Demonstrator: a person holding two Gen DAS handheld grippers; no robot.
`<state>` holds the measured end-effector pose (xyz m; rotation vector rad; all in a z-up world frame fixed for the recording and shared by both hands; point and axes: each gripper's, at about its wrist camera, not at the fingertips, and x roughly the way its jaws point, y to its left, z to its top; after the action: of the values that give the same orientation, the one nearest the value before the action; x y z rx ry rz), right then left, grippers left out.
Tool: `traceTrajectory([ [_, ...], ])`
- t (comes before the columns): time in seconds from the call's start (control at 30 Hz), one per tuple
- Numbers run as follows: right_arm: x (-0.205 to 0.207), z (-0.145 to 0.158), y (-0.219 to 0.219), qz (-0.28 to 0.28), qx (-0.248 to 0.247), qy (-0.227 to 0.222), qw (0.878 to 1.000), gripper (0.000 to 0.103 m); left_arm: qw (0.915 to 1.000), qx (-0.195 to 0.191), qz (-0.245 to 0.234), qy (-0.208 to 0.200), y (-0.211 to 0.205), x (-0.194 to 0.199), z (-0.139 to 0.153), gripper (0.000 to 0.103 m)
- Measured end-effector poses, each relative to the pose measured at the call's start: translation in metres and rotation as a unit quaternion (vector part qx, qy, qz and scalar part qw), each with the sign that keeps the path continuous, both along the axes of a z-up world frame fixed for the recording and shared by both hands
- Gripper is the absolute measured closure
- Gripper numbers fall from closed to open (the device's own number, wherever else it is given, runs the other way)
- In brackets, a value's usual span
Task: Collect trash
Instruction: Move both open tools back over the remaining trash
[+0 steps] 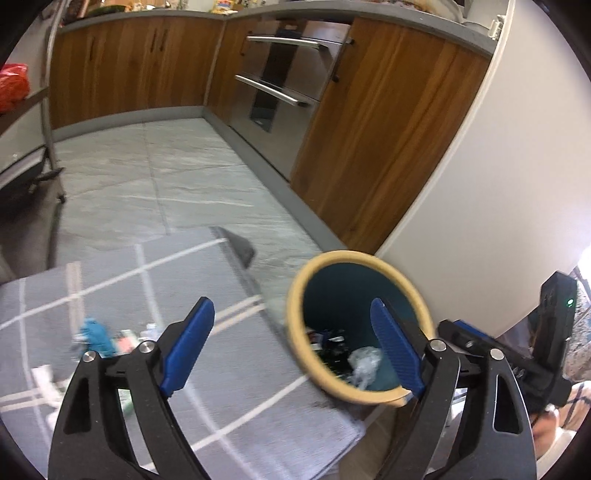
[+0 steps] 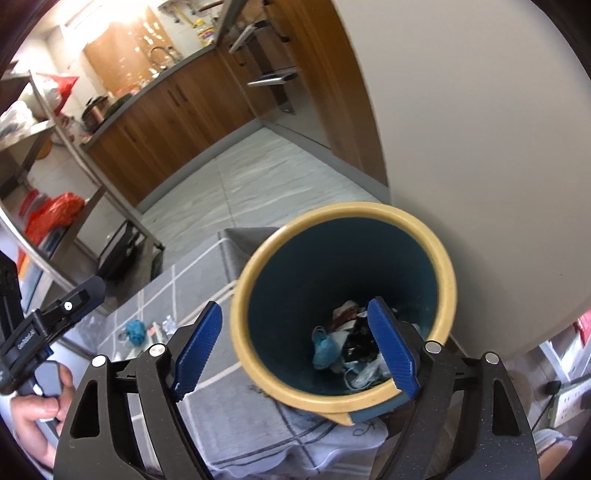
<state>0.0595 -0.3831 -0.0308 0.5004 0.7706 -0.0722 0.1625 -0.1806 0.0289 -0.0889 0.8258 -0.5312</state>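
Teal scrap point(image 1: 94, 334): lies on the grey cloth point(image 1: 229, 373), left of the bin point(image 1: 360, 326).
Left gripper point(image 1: 291, 347): wide, empty, nearer the scrap.
Right gripper point(image 2: 295, 349): wide, empty, above the bin.

- Grey rug point(image 1: 236, 369) with white grid lines, lying under and ahead of both grippers.
- Grey marbled floor tiles point(image 1: 177, 177) beyond the rug, farther ahead.
- Wooden cabinets point(image 1: 125, 70) along the far wall and running down the right side, under a grey countertop point(image 1: 147, 16).
- Steel oven point(image 1: 284, 92) with two bar handles, set into the cabinets, ahead and to the right.
- White wall point(image 2: 480, 147) close on the right.
- Metal shelf rack point(image 2: 55, 155) off to the left, red plastic bags point(image 2: 55, 214) on its lower shelf.
- Power strip point(image 2: 569, 398) low at the far right edge.
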Motion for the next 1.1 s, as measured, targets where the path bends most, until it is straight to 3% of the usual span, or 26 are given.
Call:
traceTrajectory([
  [0.37,0.011,0.008,0.038,0.048,-0.004,-0.005,0.999,0.018,0.9946,0.041,0.094,0.015,0.122,-0.011,-0.008,0.017],
  [0.67,0.027,0.005,0.085,0.099,-0.015,0.0,0.995,0.018,0.9781,0.06,0.188,0.067,0.228,-0.023,-0.051,0.017],
  [0.87,0.035,0.002,0.12,0.141,-0.01,0.004,0.99,0.018,0.9695,0.066,0.208,0.111,0.25,-0.017,-0.084,0.02],
  [1.1,0.039,-0.001,0.15,0.182,-0.019,0.005,0.983,0.018,0.9655,0.11,0.178,0.156,0.227,0.005,-0.129,0.048],
])
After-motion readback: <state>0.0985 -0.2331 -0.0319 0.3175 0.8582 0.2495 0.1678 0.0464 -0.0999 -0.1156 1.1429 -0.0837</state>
